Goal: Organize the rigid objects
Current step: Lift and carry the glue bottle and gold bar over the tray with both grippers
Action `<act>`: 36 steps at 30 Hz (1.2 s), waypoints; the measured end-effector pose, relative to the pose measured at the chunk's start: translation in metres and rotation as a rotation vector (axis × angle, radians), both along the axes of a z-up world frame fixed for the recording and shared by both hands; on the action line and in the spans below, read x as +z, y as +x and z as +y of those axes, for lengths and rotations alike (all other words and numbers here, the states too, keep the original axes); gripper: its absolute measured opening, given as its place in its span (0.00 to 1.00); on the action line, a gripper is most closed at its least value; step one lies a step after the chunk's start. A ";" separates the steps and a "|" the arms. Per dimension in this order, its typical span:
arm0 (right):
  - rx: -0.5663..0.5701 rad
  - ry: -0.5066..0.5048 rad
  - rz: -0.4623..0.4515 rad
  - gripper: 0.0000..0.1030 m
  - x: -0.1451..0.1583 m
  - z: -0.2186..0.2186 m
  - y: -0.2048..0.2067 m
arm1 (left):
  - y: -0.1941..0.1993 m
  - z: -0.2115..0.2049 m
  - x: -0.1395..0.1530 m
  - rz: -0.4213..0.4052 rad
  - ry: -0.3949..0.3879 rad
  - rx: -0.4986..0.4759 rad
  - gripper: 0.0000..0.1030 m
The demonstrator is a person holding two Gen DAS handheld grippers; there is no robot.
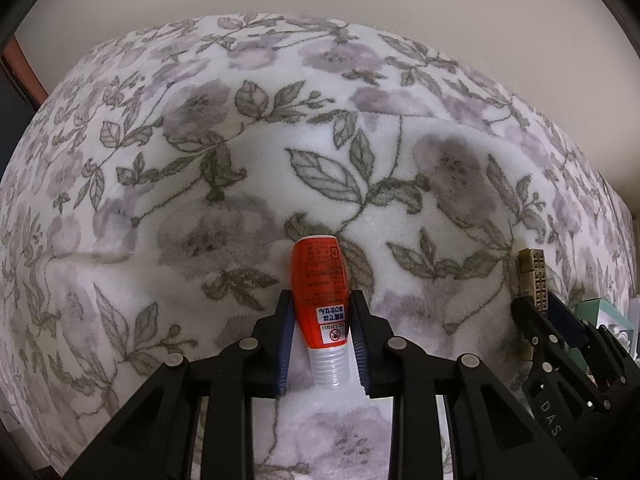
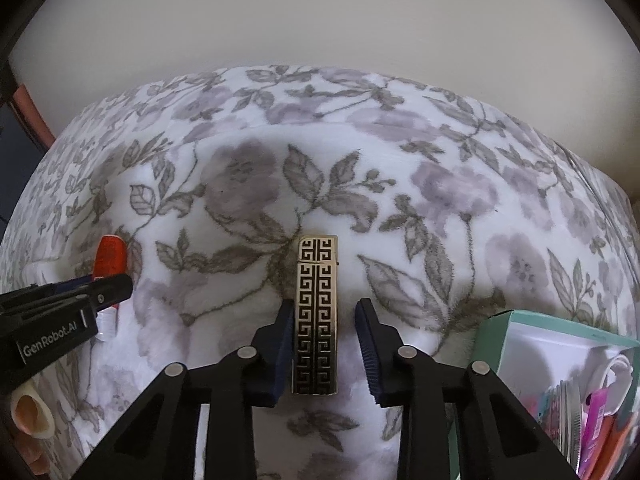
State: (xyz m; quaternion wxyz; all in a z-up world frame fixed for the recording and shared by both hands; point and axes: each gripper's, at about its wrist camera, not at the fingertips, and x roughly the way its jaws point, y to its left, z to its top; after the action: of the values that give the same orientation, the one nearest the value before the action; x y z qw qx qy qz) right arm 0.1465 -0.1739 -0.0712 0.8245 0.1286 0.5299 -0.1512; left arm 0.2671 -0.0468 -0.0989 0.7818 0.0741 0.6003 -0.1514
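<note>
An orange tube with a clear cap (image 1: 321,300) lies on the floral blanket (image 1: 200,140) between the fingers of my left gripper (image 1: 320,334); the jaws flank it closely and touch its sides. It also shows in the right wrist view (image 2: 109,258). A gold and black patterned lighter (image 2: 317,312) lies between the fingers of my right gripper (image 2: 326,340); the left pad touches it, the right pad stands apart. The lighter also shows in the left wrist view (image 1: 532,276).
A teal box (image 2: 532,344) with white inside holds several small items at the right of the right wrist view. A cream wall lies behind the blanket-covered surface. The left gripper's body (image 2: 60,312) shows at the left.
</note>
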 end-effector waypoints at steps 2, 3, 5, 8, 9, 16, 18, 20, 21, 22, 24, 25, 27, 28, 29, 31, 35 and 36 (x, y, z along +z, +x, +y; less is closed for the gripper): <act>-0.023 0.004 -0.005 0.27 0.000 -0.002 -0.003 | 0.000 -0.002 0.000 -0.006 0.005 -0.001 0.28; -0.037 0.003 -0.006 0.24 0.000 -0.002 -0.004 | 0.000 -0.003 0.000 -0.009 0.006 0.001 0.28; -0.060 -0.006 -0.002 0.22 0.001 0.000 -0.008 | -0.002 -0.004 0.003 -0.016 0.011 0.001 0.28; -0.051 -0.034 -0.001 0.21 0.002 0.005 -0.013 | -0.004 -0.007 0.003 -0.025 0.021 -0.003 0.28; -0.053 -0.033 -0.004 0.21 0.002 0.005 -0.015 | -0.004 -0.008 0.003 -0.026 0.023 -0.003 0.28; -0.082 0.019 -0.030 0.21 0.005 0.001 -0.024 | -0.005 -0.009 0.004 -0.015 0.028 -0.007 0.27; -0.090 0.034 -0.038 0.21 0.006 0.000 -0.027 | -0.004 -0.005 0.007 -0.006 0.017 0.002 0.27; -0.090 0.050 -0.052 0.21 0.009 0.000 -0.031 | -0.002 -0.001 0.011 0.002 -0.001 0.011 0.27; -0.091 0.057 -0.059 0.21 0.010 0.000 -0.032 | -0.002 0.000 0.013 0.001 -0.008 0.013 0.27; -0.092 0.063 -0.066 0.21 0.012 0.000 -0.033 | -0.002 0.001 0.017 -0.003 -0.014 0.014 0.27; -0.095 0.072 -0.076 0.21 0.016 0.000 -0.035 | -0.002 0.004 0.025 -0.015 -0.026 0.013 0.27; -0.095 0.074 -0.082 0.21 0.019 0.000 -0.036 | -0.002 0.005 0.030 -0.021 -0.036 0.013 0.27; -0.094 0.078 -0.097 0.21 0.026 0.001 -0.039 | -0.003 0.006 0.039 -0.028 -0.056 0.015 0.27; -0.093 0.077 -0.103 0.21 0.029 0.001 -0.040 | -0.003 0.007 0.043 -0.032 -0.066 0.015 0.27; -0.091 0.073 -0.110 0.21 0.032 0.002 -0.041 | -0.003 0.007 0.047 -0.037 -0.073 0.015 0.27; -0.085 0.066 -0.118 0.21 0.036 0.003 -0.042 | -0.005 0.009 0.051 -0.046 -0.080 0.015 0.27; -0.079 0.050 -0.107 0.21 0.039 0.005 -0.042 | -0.009 0.008 0.056 -0.049 -0.089 0.012 0.27; -0.078 0.047 -0.106 0.21 0.040 0.006 -0.042 | -0.010 0.008 0.056 -0.046 -0.091 0.013 0.27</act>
State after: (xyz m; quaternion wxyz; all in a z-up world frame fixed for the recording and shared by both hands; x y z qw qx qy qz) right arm 0.1043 -0.1679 -0.0314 0.8416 0.1763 0.4836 -0.1636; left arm 0.2571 -0.0392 -0.0425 0.7989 0.0380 0.5751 -0.1719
